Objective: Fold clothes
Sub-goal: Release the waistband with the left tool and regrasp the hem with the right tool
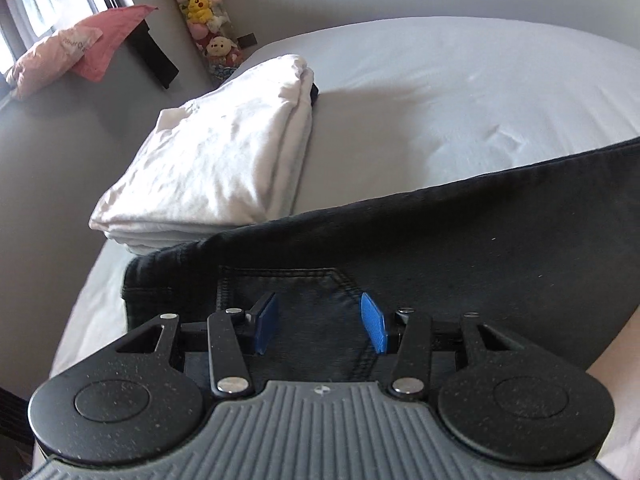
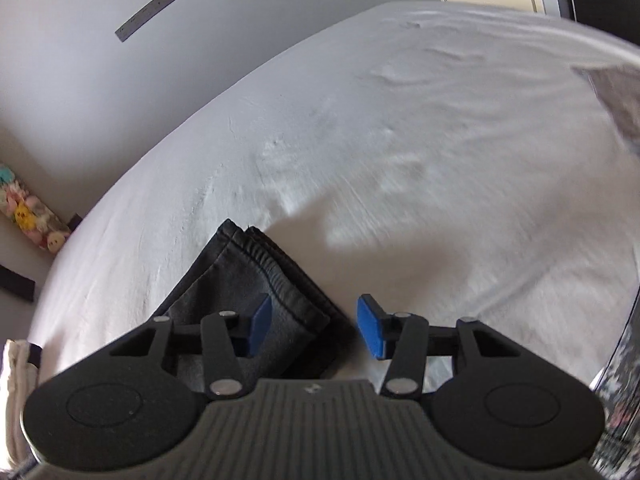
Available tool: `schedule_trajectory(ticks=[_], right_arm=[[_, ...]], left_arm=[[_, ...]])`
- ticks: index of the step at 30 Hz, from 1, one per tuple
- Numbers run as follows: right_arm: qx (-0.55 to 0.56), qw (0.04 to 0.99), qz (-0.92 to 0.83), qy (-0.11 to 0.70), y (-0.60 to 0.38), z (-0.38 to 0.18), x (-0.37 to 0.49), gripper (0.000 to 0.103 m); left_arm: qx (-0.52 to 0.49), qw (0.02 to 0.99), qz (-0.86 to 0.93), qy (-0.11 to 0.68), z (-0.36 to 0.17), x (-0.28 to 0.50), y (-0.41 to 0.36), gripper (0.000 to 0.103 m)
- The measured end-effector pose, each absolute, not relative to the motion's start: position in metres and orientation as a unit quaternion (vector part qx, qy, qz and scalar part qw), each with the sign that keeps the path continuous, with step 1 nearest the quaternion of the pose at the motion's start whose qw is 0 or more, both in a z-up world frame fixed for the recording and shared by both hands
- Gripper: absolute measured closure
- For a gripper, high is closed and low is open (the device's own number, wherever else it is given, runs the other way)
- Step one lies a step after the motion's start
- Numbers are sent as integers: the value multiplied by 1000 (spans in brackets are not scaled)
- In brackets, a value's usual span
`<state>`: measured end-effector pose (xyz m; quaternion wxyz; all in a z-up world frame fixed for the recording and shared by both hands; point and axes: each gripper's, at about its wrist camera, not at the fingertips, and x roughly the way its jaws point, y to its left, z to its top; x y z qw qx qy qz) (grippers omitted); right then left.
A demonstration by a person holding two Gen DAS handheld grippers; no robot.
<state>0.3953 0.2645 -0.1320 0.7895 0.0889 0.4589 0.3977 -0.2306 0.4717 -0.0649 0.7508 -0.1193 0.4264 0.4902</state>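
Observation:
Dark jeans (image 1: 460, 248) lie flat on a white bed sheet (image 1: 460, 92), stretching from lower left to the right edge in the left wrist view. My left gripper (image 1: 320, 326) hovers over their back pocket (image 1: 304, 300), blue pads apart, nothing between them. A folded white garment (image 1: 208, 164) rests on the sheet beyond the jeans at the left. In the right wrist view the hem end of the jeans (image 2: 256, 276) lies on the sheet (image 2: 400, 140). My right gripper (image 2: 316, 326) stands open just above that hem, gripping nothing.
A strip of plush toys (image 1: 204, 16) leans on the wall past the bed's far left corner. Pink cloths (image 1: 80, 48) sit on a dark stand at the left. A patterned grey fabric (image 2: 620, 92) lies at the bed's right edge.

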Motion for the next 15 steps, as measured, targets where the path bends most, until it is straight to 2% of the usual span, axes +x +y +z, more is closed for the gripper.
schedule_trajectory(ticks=[7,9,11,15], right_arm=[[139,759,401,495,271,-153,401,60],[150,756,399,498,276,-159,404,70],[144,761,398,492,279,-158,405,85],[81,790,391,465,285,-152,397,90]], left_arm=[[-173,753,532,345,-87,-231,449,49],[-167,757,531,342,-91,-234,449,49],[-146,754,536,350,-91,-235,448,49],[-147,755,531,355,-98,-239,450,49]])
